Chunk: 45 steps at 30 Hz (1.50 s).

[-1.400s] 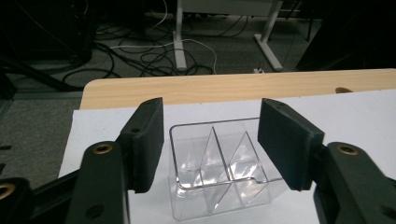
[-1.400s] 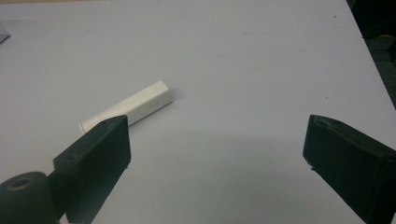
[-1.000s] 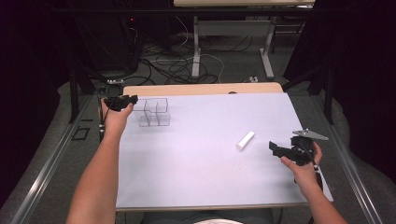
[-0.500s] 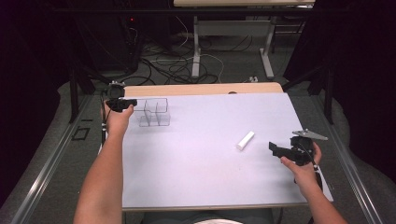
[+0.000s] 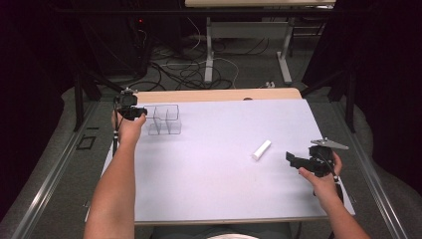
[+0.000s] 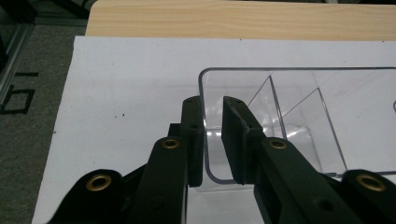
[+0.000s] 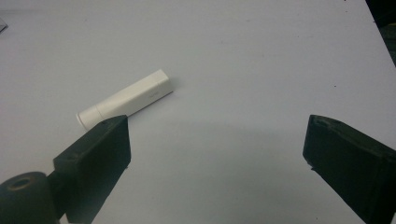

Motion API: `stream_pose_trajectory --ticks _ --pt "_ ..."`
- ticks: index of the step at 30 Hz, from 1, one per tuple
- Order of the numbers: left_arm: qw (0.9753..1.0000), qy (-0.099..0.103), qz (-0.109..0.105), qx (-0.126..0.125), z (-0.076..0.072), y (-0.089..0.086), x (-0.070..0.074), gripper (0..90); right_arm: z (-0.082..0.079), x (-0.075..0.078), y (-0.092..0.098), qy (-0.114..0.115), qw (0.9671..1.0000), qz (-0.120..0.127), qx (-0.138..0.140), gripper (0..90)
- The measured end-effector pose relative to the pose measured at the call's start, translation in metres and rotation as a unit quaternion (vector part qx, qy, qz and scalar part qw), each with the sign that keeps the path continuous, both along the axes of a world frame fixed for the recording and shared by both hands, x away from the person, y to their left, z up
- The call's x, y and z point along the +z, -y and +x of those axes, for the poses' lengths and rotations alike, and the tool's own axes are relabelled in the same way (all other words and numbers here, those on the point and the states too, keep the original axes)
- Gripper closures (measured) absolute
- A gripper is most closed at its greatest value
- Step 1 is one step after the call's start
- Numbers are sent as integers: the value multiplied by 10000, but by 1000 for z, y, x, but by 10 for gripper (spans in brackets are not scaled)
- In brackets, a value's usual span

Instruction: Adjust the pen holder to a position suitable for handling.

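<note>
On the white table sheet (image 5: pixel 214 174), a clear plastic divided organizer box (image 5: pixel 164 119) sits at the far left corner. Left gripper (image 6: pixel 212 135): jaws narrowed onto the box's near wall, one inside, one outside. Right gripper (image 7: pixel 215 154): jaws spread wide, holding nothing, hovering near right edge. White capped tube (image 7: pixel 125 99) lies flat just beyond it, well apart from the box.

In my left gripper view, the clear divided box (image 6: pixel 299 116) runs off the right edge past my jaws, its far compartments cut from sight, and the stretch of wall between my jaws is partly masked. From above, my left gripper (image 5: pixel 133 110) is too small to read its grip. In my right gripper view, the white tube (image 7: pixel 125 99) lies ahead, its near end slipping behind my jaw.
</note>
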<state>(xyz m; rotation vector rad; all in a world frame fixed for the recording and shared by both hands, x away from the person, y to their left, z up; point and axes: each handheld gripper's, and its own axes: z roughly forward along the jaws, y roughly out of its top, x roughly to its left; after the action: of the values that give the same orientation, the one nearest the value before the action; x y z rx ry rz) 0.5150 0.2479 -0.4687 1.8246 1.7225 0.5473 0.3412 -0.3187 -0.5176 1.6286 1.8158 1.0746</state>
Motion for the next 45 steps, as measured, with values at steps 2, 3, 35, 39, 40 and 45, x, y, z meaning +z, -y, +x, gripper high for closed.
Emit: stream_pose_trajectory --ticks 2,3,35,39,40,45 --pt "10000 -49 21 14 1 0 -1 818 0 0 0 -1 10000 -5 14 69" --pt "10000 -53 17 52 1 0 -1 830 0 0 0 -5 10000 -10 26 69" --pt "9989 -201 -257 348 -12 12 10 890 1 -1 -1 -78 10000 -23 51 113" --pt "9990 -190 -326 223 -23 19 13 890 1 -1 -1 -80 10000 -9 53 114" --pt "9992 -203 -300 191 -26 21 14 889 1 -1 -1 -80 9999 -5 62 114" --pt "9993 -283 -217 59 -38 33 17 889 1 -1 -2 -103 9999 -4 70 117"
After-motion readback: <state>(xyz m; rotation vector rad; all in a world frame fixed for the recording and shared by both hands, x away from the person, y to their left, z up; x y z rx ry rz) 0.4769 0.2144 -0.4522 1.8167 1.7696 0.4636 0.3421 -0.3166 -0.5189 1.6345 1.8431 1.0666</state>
